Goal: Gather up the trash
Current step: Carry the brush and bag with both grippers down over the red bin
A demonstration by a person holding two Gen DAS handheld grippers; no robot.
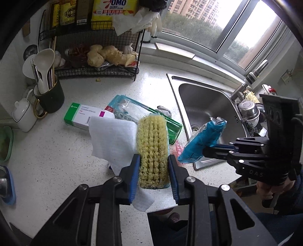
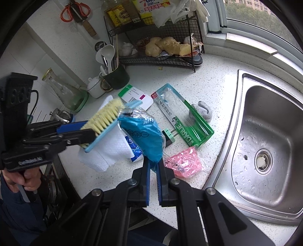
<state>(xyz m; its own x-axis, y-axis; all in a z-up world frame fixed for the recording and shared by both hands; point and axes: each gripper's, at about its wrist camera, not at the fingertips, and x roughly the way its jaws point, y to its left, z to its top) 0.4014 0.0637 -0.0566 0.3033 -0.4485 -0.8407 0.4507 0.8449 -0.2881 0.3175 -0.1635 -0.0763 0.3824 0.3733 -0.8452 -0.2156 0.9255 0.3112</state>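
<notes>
White speckled countertop (image 2: 208,89) beside a steel sink (image 2: 269,132) carries scattered packaging. Above it, the left gripper (image 1: 153,166) clamps a yellow-bristled brush (image 1: 153,149) with a white paper towel (image 1: 111,140), while the right gripper (image 2: 153,166) pinches a blue wrapper (image 2: 144,136).

"OMO" stands on the yellow packet (image 1: 113,9) atop the far wire rack (image 1: 98,70) — "DARLIE" on the green toothpaste carton (image 2: 191,128) lying mid-counter; "CELECOXIB CAPSULES" on the white-and-green medicine box (image 1: 85,115) left of it.

White speckled counter (image 1: 56,151), steel sink (image 2: 265,132), daylit window (image 1: 217,24) w/ towers.
</notes>
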